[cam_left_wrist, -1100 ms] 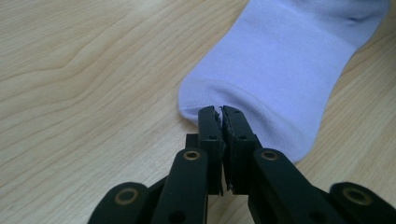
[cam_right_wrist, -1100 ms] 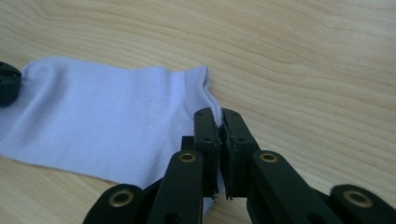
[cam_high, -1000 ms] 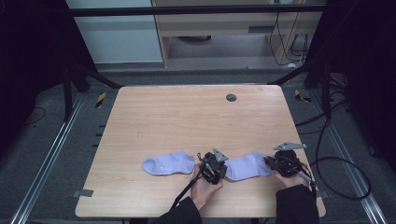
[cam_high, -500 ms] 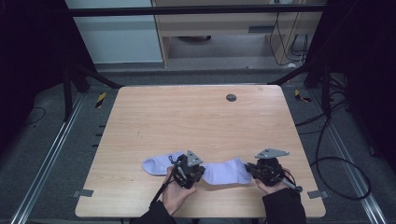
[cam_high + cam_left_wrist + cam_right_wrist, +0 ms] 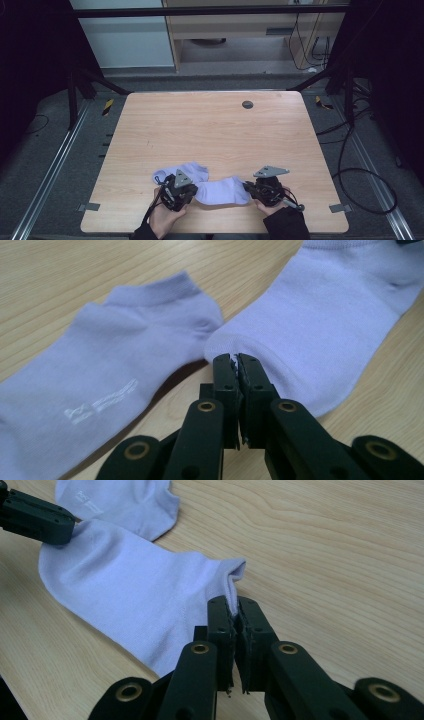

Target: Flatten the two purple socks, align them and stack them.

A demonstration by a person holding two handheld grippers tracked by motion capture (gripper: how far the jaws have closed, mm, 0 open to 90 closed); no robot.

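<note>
Two pale lilac ankle socks lie near the table's front edge. One sock [image 5: 222,191] is stretched between my two grippers. My left gripper [image 5: 191,190] is shut on its toe end [image 5: 235,347], and my right gripper [image 5: 248,188] is shut on its cuff end [image 5: 232,587]. The second sock [image 5: 187,172] lies flat just behind and left of the held one, its printed logo [image 5: 100,400] facing up. In the right gripper view the held sock [image 5: 130,595] runs away to the left gripper's jaws at the top left, with the second sock [image 5: 125,500] beyond.
The wooden table [image 5: 215,135] has a small dark round hole [image 5: 247,104] near its far edge. Black frame legs [image 5: 80,80] and cables [image 5: 350,150] stand on the floor around it. Tape tabs [image 5: 90,206] mark the front corners.
Both grippers have slid left along the table's front edge with the sock held between them. The held sock's toe end now lies close beside the second sock.
</note>
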